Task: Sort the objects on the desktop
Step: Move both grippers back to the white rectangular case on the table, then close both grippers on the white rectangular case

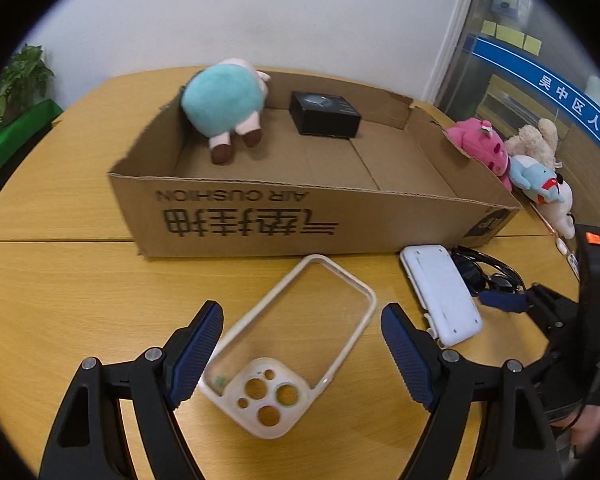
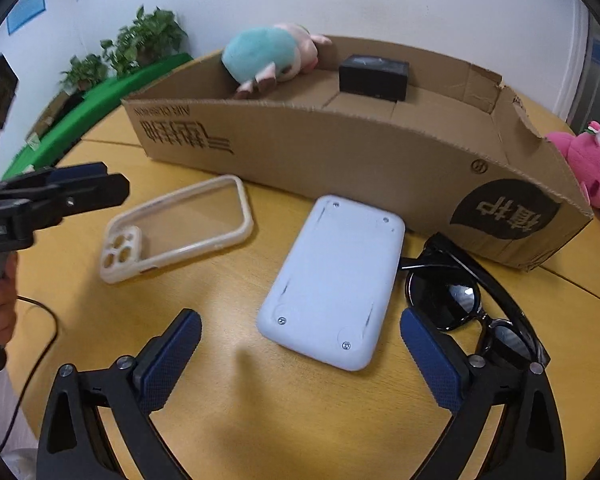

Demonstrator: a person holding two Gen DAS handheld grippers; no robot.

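while both claws gape wide, left claw straddles phone case; right claw straddles white device on bench.

White wall behind a wooden table; potted plants upper left; glass partition at right

Left wrist view: low, close over phone case, facing cardboard box. Right wrist view: further right, same heading. Shared: both.
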